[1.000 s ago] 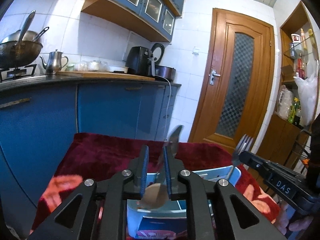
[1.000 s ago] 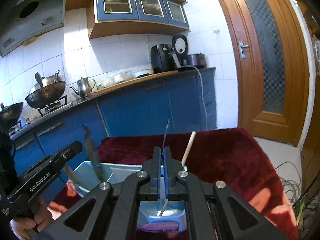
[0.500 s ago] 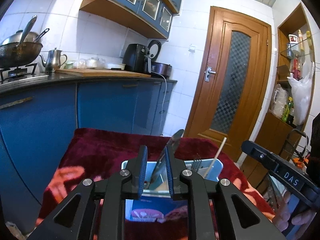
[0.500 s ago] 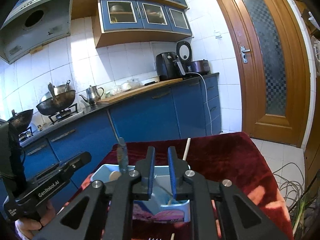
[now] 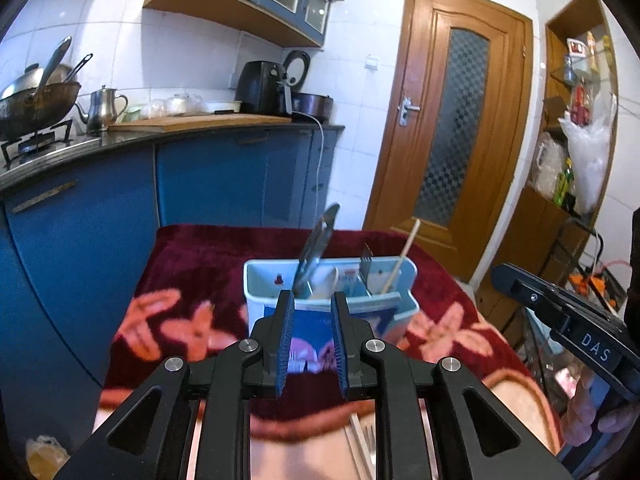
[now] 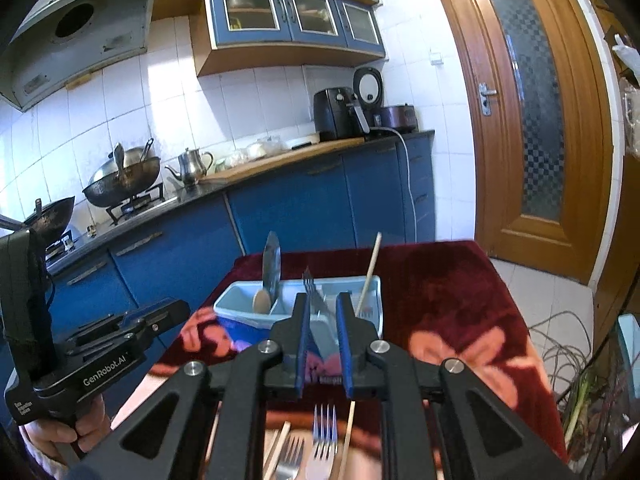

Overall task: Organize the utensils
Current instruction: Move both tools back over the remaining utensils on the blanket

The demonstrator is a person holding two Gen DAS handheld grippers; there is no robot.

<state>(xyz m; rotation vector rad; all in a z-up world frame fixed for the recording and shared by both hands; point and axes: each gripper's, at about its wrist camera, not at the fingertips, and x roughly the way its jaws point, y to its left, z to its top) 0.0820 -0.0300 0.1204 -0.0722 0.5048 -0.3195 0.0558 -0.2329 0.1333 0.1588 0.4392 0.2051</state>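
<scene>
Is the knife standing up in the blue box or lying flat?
Standing up, leaning a bit. The knife has its blade poking above the rim of the light blue utensil caddy, in the left compartment beside a wooden spoon.

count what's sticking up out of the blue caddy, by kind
knife: 1
fork: 1
chopstick: 1
total sticking up out of the caddy: 3
</scene>
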